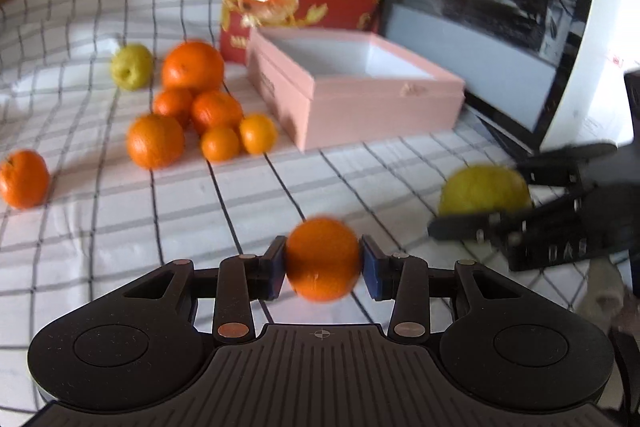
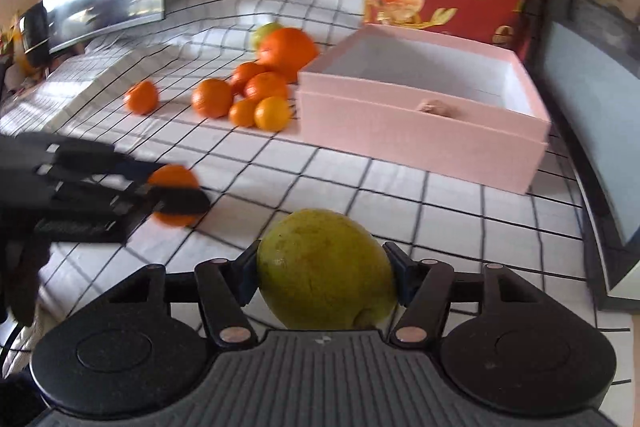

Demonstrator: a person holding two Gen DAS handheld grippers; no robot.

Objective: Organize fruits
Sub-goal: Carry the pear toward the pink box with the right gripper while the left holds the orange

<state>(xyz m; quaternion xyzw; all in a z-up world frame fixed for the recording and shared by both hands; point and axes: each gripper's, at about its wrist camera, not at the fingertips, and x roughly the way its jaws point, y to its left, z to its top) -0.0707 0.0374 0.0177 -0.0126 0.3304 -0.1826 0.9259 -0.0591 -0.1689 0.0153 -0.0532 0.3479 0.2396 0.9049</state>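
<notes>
The left gripper (image 1: 323, 259) clamps a small round orange mandarin (image 1: 322, 258) above the checked cloth (image 1: 120, 219); the right gripper (image 2: 326, 269) grips a yellow-green pear-like fruit (image 2: 326, 269) (both blurred). The open pink cardboard box (image 1: 384, 115) sits far right.

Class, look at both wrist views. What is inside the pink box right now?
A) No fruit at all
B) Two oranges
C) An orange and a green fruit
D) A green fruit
A: the pink box shows only its bare white inside, while the loose oranges lie on the cloth beside it.
</notes>
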